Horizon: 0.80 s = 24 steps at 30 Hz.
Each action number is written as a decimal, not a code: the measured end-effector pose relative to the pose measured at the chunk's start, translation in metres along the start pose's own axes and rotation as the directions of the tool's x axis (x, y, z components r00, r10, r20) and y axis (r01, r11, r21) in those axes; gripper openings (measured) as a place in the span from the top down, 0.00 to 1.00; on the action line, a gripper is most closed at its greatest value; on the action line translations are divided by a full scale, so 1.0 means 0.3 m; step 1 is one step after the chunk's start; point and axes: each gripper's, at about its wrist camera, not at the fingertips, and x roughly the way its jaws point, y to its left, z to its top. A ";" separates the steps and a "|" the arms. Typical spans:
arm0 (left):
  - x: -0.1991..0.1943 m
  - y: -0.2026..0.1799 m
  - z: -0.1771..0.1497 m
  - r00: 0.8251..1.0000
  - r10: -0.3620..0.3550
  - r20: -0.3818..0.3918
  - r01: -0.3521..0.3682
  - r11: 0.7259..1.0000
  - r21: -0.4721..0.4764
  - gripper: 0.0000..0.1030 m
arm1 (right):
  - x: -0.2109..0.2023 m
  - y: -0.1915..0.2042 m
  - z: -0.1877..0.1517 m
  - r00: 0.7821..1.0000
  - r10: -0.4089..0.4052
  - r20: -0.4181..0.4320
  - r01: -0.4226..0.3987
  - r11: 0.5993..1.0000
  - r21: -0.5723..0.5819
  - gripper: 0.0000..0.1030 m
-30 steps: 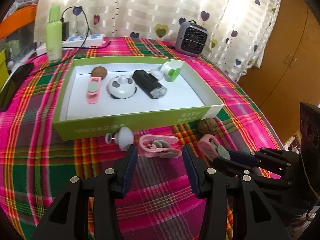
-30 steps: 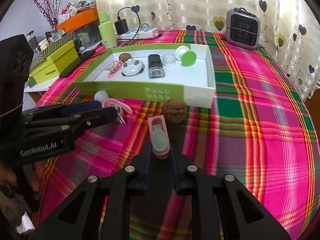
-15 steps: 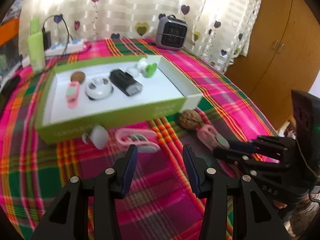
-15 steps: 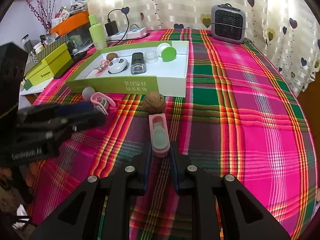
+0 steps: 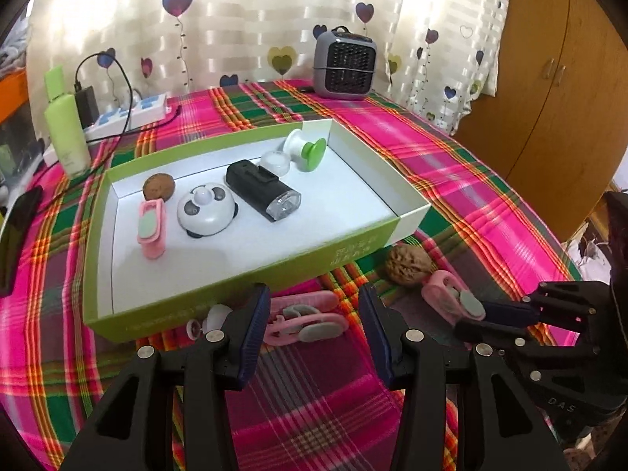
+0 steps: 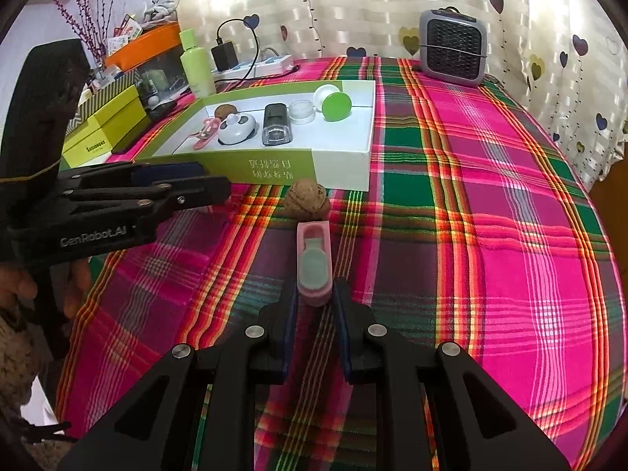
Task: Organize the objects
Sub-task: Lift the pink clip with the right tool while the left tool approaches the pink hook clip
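- On the plaid tablecloth (image 5: 451, 165), left wrist view: my left gripper (image 5: 314, 324) hangs with jaws parted and nothing between the pads. Beyond them lies a pink clip (image 5: 302, 320), just beside the near wall of the green tray (image 5: 243, 274). A small white knob (image 5: 214, 316) lies left of that clip.
- Inside the tray I see a second pink clip (image 5: 151, 227), a walnut (image 5: 159, 186), a panda-faced round gadget (image 5: 206, 214), a black lamp (image 5: 263, 190), a clear jar (image 5: 274, 161) and a green-and-white spool (image 5: 306, 149).
- Right wrist view: my right gripper (image 6: 314, 310) is clenched on a pink clip with grey pad (image 6: 314, 263), which points toward a loose walnut (image 6: 307, 199) by the tray's front wall.
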 end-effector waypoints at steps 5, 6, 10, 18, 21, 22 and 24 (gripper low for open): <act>0.007 -0.010 0.009 1.000 0.001 -0.013 -0.001 1.000 0.027 0.56 | 0.002 -0.004 0.002 1.000 0.004 0.005 -0.004 1.000 0.004 0.82; 0.009 -0.013 0.010 1.000 0.002 -0.014 -0.001 0.999 0.035 0.56 | 0.002 -0.004 0.002 1.000 0.004 0.006 -0.004 1.000 0.004 0.82; -0.001 -0.022 -0.001 1.000 -0.005 -0.016 0.005 0.999 0.038 0.56 | 0.000 -0.003 0.001 1.000 0.006 0.007 -0.006 1.000 0.007 0.82; -0.028 -0.032 -0.032 0.995 -0.086 -0.046 0.085 0.996 -0.013 0.56 | -0.001 -0.004 0.000 1.000 0.008 0.008 -0.008 1.000 0.011 0.82; -0.036 -0.059 -0.041 0.994 -0.097 -0.057 0.099 0.995 0.027 0.56 | -0.001 -0.003 0.000 1.000 0.009 0.008 -0.009 1.000 0.012 0.82; -0.039 -0.069 -0.043 0.994 -0.090 -0.058 0.093 0.994 0.051 0.56 | -0.001 -0.003 0.000 1.000 0.009 0.008 -0.009 1.000 0.012 0.82; -0.045 -0.075 -0.045 0.992 -0.114 -0.062 0.118 0.991 0.066 0.56 | -0.001 -0.002 0.000 1.000 0.009 0.008 -0.009 1.000 0.012 0.82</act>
